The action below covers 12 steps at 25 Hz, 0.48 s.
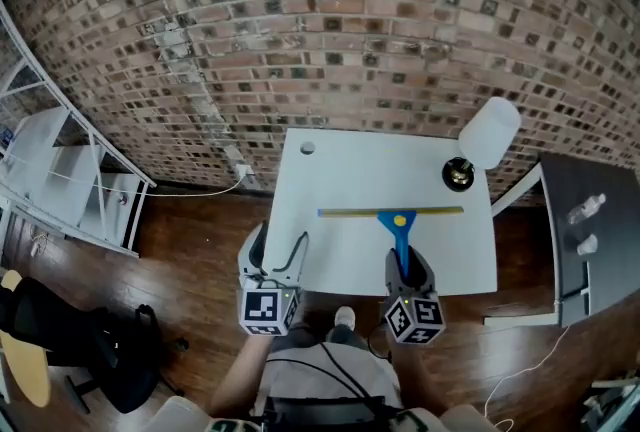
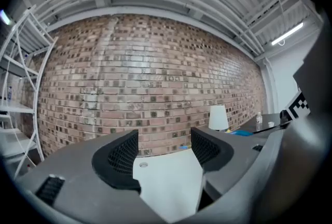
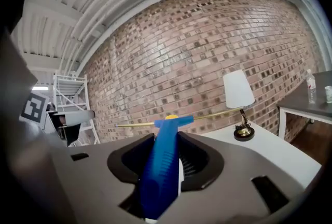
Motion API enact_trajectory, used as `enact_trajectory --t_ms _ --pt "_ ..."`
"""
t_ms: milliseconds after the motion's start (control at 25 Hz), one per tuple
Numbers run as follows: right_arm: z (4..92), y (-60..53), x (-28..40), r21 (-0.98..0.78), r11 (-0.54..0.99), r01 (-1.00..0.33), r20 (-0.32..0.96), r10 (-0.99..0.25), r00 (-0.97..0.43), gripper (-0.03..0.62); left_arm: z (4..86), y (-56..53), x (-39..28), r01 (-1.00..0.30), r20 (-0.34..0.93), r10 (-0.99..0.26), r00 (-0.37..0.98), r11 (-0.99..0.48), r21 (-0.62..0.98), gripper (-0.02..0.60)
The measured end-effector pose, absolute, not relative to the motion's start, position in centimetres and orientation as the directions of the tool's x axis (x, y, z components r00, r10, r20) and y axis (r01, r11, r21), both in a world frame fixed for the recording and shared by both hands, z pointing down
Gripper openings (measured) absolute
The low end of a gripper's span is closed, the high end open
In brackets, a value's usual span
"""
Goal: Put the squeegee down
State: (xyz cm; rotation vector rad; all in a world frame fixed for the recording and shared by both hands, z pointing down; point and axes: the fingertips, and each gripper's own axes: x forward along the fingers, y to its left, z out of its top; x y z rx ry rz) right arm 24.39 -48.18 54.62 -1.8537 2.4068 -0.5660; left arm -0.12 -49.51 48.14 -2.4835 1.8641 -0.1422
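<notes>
- Jaws of the right gripper (image 3: 166,158) are closed on the blue handle of the squeegee (image 3: 165,140). Those of the left gripper (image 2: 163,151) stand apart with nothing between them; only the white table (image 2: 166,186) is seen through the gap.
- In the head view the squeegee (image 1: 400,220) is held over the table (image 1: 340,170), toward its 5 o'clock part. The handle runs to 6 o'clock into the right gripper (image 1: 406,265), and the long blade lies across from 9 to 3 o'clock. Whether the blade touches the top cannot be told; from the right gripper view it is judged to be held just above it.
- The step in hand is judged to be the lowering. It would be done well if the tool were kept level, so that blade and handle meet the top together, and if the jaws were parted only once the weight is borne by the table.
- The lamp (image 1: 488,135), at 1 o'clock from the blade's right end and near it, should be given room; a spot nearer the table's middle is judged safer.
- The left gripper (image 1: 280,255), at the table's 7 o'clock edge, is not needed and is best kept aside.
- The squeegee is seen as a T: a ribbed blue handle, a yellow spot at the neck, and a thin, straight, brass-coloured blade much longer than the handle. It is judged light and stiff, and apt to tip toward the blade.
</notes>
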Motion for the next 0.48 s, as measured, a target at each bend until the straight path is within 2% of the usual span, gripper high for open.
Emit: enact_trajectory --t_ms 280,480 --pt "60.6 -54.2 25.9 -0.352 0.134 -0.926 0.301 -0.921 -0.248 0.164 50.2 -54.8 -0.2 -0.954 0.121 -0.951 0.286 -0.295 -0.059 0.318" --pt "64.7 -64.5 26.5 -0.319 0.103 -0.942 0.368 -0.902 -0.224 0.164 50.3 -57.4 -0.5 -0.958 0.141 -0.949 0.282 -0.287 -0.011 0.319"
